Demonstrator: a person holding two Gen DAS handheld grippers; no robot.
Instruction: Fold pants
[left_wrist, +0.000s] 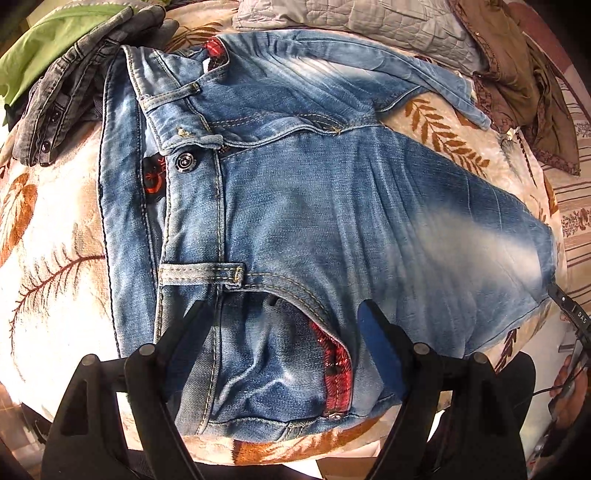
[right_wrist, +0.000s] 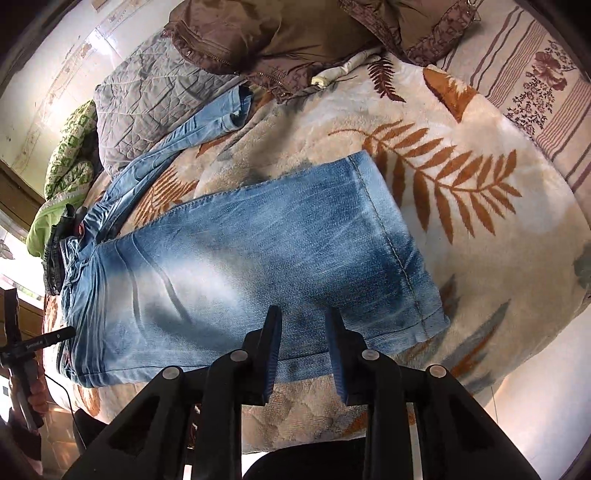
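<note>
Faded blue jeans (left_wrist: 314, 206) lie flat on a cream blanket with brown leaf print (left_wrist: 55, 258). In the left wrist view the waistband, metal button (left_wrist: 184, 162) and red-lined pocket are close below me. My left gripper (left_wrist: 284, 314) is open over the near hip and pocket. In the right wrist view the near leg (right_wrist: 258, 251) runs to its hem (right_wrist: 399, 236) on the right; the other leg (right_wrist: 177, 147) trails off to the far left. My right gripper (right_wrist: 304, 317) is open, its fingers hovering over the near edge of the leg.
A dark grey garment (left_wrist: 62, 110) and a green cloth (left_wrist: 48, 48) lie by the waistband. A grey quilted blanket (right_wrist: 147, 103) and a brown jacket (right_wrist: 280, 40) lie at the far side. A striped floral sheet (right_wrist: 535, 96) is at the right. The bed edge is near me.
</note>
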